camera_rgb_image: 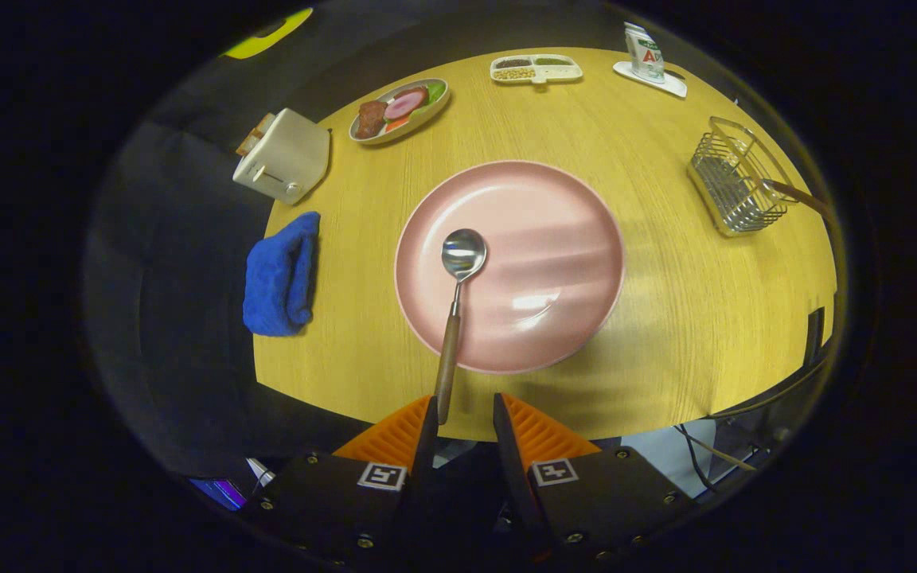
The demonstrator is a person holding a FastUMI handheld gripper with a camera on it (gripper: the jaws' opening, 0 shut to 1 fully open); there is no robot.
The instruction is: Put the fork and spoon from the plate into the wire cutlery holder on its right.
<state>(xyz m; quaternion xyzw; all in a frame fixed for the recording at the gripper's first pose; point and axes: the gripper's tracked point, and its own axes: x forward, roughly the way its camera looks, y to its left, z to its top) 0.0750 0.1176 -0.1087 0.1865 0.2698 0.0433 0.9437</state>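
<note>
The pink plate (554, 239) lies just ahead of the fingers. Well beyond them to the right, the wire cutlery holder (733, 185) already holds a wooden-handled utensil, probably the fork (797, 193). The spoon (458, 302) remains on the plate, its handle end against the left finger. The gripper (465, 415) is open, holding nothing.

The spoon (458, 296) lies on the pink plate (554, 239), its wooden handle reaching the parted jaws of the gripper (465, 414). The wire cutlery holder (733, 187) stands far right on the worktop (665, 334).
</note>
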